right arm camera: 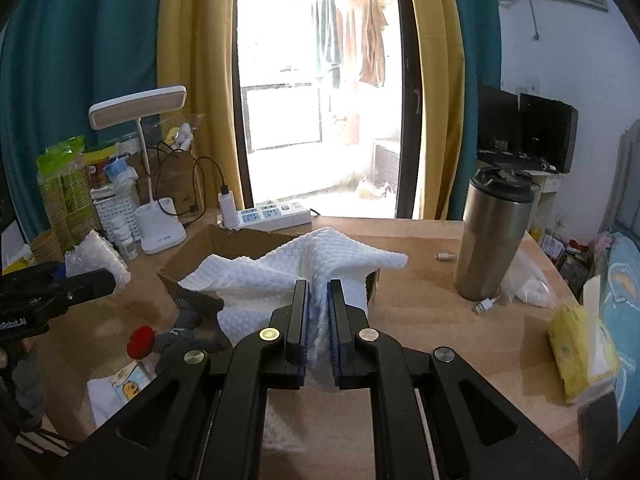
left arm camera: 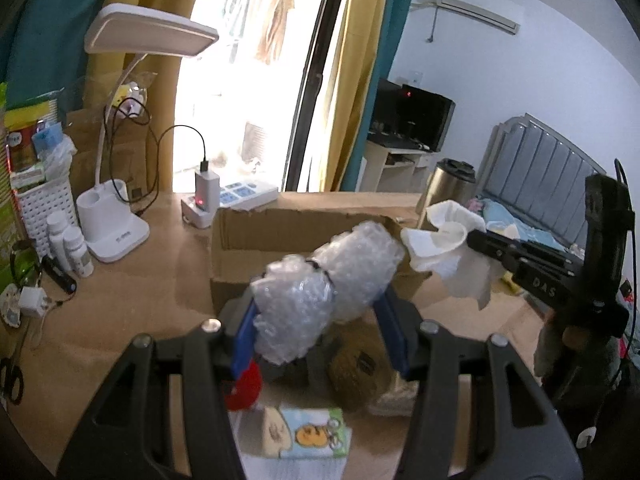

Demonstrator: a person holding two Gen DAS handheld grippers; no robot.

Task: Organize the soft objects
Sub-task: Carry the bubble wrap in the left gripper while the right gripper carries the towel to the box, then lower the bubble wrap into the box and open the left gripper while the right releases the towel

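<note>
My left gripper (left arm camera: 320, 320) is shut on a roll of bubble wrap (left arm camera: 328, 280) and holds it above the near edge of an open cardboard box (left arm camera: 280, 224). It also shows in the right wrist view (right arm camera: 96, 260). My right gripper (right arm camera: 318, 300) is shut on a white waffle cloth (right arm camera: 304, 264) and holds it over the box (right arm camera: 224, 240). The cloth shows in the left wrist view (left arm camera: 444, 248) at the box's right side. A brown soft item (left arm camera: 360, 368) lies beneath, a red-tipped grey item (right arm camera: 144, 340) beside it.
A white desk lamp (left arm camera: 116, 216), power strip (left arm camera: 236, 196), bottles (left arm camera: 72, 248) and white basket (left arm camera: 44, 208) stand at the left. A steel tumbler (right arm camera: 492, 240) stands at the right, a yellow tissue pack (right arm camera: 572, 348) near the right edge. A cartoon-print pack (left arm camera: 308, 432) lies near me.
</note>
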